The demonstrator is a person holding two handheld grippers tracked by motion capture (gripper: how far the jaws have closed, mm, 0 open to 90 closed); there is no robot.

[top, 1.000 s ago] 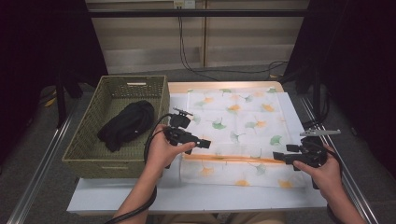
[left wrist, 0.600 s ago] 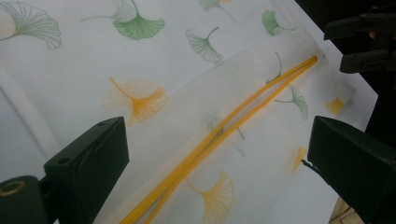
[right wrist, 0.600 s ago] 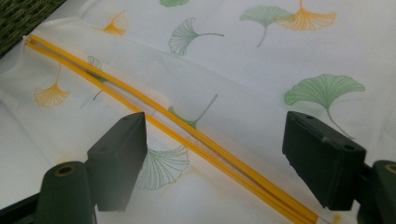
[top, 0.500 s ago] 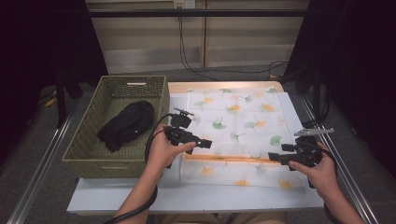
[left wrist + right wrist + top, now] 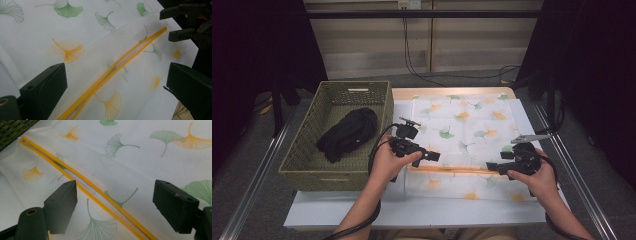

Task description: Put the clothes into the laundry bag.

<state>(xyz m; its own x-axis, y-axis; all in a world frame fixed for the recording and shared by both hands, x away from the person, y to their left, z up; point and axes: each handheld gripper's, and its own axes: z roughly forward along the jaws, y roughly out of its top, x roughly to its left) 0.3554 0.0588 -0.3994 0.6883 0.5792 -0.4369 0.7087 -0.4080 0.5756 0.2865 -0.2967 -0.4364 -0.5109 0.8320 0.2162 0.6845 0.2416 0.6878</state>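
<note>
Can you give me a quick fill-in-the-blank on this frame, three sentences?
1. The black bundled cloth lies inside the woven green ____.
2. The translucent leaf-print pouch has a zipper coloured ____.
3. Both the left tongs and right tongs stand ____ over that zipper.

Missing words: basket; yellow; open

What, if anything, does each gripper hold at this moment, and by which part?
Nothing is held. The left gripper and the right gripper both stand open above the orange zip strip of the translucent leaf-print bag, touching neither.
</note>
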